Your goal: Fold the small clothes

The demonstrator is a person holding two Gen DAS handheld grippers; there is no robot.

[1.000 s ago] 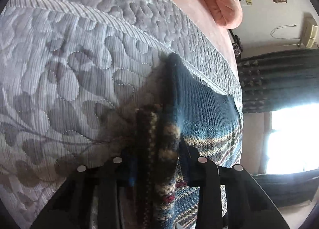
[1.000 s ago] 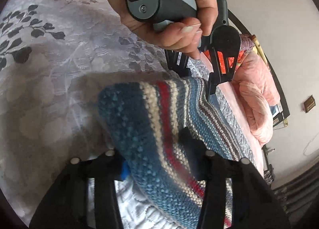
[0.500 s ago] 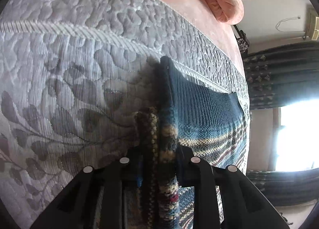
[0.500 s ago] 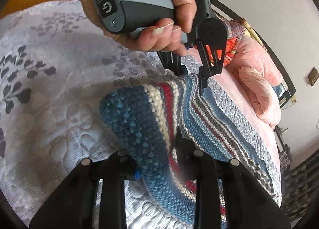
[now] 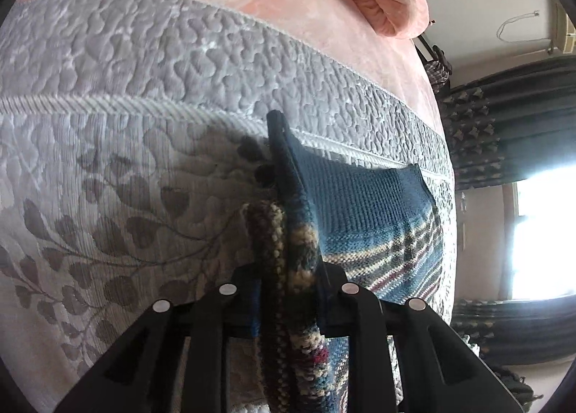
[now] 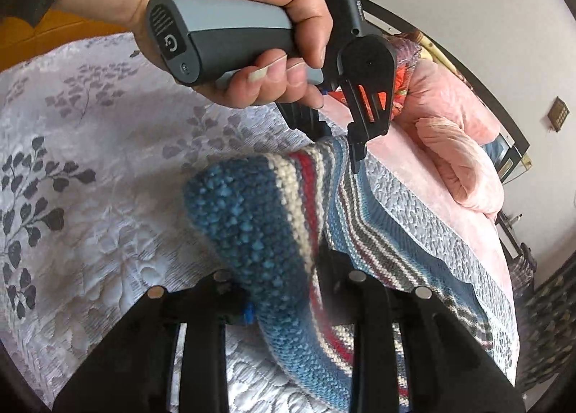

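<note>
Fingers of both grippers clench a striped knit sweater [image 6: 252, 218] over a quilted bedspread [image 5: 126, 161]. Left gripper [image 5: 288, 290] bottom centre; right gripper [image 6: 284, 280] likewise, beneath the left hand [image 6: 252, 17]

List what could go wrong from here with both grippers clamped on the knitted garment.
1. The left gripper pinches a thick bunched edge of the knitted garment; layers may slip out unevenly and leave a crooked fold.
2. The right gripper holds a rounded fold whose far side the view does not show, so its grip may be shallow.
3. Pulling the grippers apart could stretch the loose knit.
</note>
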